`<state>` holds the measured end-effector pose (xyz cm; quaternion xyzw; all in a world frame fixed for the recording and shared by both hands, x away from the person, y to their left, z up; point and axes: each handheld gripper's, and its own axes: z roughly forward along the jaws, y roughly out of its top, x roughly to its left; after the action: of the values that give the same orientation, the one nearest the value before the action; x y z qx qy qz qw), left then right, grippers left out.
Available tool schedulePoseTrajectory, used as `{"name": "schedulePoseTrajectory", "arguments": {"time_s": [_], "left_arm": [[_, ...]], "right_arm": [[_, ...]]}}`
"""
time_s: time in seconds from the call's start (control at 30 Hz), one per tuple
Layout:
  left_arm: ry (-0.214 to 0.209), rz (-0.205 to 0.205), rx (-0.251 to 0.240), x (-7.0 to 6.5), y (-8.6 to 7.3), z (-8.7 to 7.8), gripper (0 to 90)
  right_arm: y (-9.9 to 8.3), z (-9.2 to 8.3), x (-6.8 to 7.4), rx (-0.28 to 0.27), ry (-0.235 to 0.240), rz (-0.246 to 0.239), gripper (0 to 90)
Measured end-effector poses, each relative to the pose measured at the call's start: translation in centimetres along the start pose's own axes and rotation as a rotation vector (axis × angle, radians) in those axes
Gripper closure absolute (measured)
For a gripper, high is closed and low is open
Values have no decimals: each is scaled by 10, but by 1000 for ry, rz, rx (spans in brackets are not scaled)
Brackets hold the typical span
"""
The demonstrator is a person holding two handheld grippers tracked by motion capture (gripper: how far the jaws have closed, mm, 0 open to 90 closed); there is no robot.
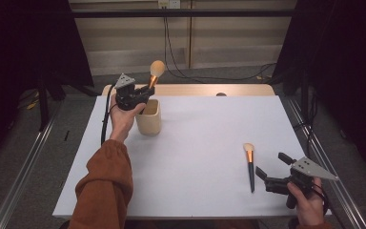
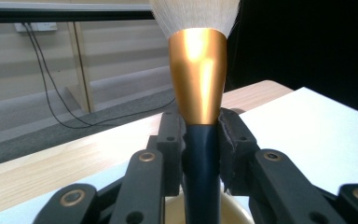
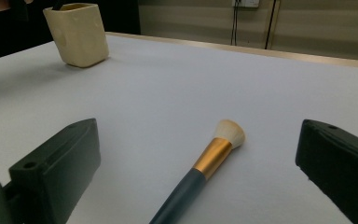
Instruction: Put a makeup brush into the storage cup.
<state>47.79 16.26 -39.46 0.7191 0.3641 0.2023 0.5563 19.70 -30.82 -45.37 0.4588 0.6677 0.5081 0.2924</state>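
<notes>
A large makeup brush (image 1: 155, 72) with a gold ferrule and pale, rounded bristles stood upright in the left gripper (image 1: 145, 90), its dark handle reaching down into the mouth of a cream-coloured holder cup (image 1: 148, 119) at the far left of the white table (image 1: 200, 138). In the left gripper view the two black jaws were clamped on the brush's dark handle (image 2: 201, 168) just below the ferrule, with the rim of the cup (image 2: 235, 212) visible directly beneath them. The person's left hand (image 1: 122, 114), in a rust-orange sleeve (image 1: 102, 186), held the tool beside and above the cup.

A second makeup brush (image 1: 250, 164) — smaller, flat-topped, with the same gold band and dark handle — lay flat on the table near its right front corner, bristles pointing away from the person. The right gripper (image 1: 272, 172) rested just beside it, near the handle end, held in the person's right hand (image 1: 305, 202); its jaws stood wide apart with nothing between the pads. From the right gripper view, the lying brush (image 3: 209, 163) pointed up between those open jaws, apart from both — and the cup (image 3: 77, 32) sat well away across the table.
</notes>
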Motion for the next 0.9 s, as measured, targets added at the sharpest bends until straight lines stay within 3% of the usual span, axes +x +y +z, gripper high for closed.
{"name": "schedulePoseTrajectory", "arguments": {"time_s": [0.9], "left_arm": [[-19, -11, 94, 4, -22, -6, 727]], "right_arm": [[0, 0, 1, 3, 0, -2, 0]]}}
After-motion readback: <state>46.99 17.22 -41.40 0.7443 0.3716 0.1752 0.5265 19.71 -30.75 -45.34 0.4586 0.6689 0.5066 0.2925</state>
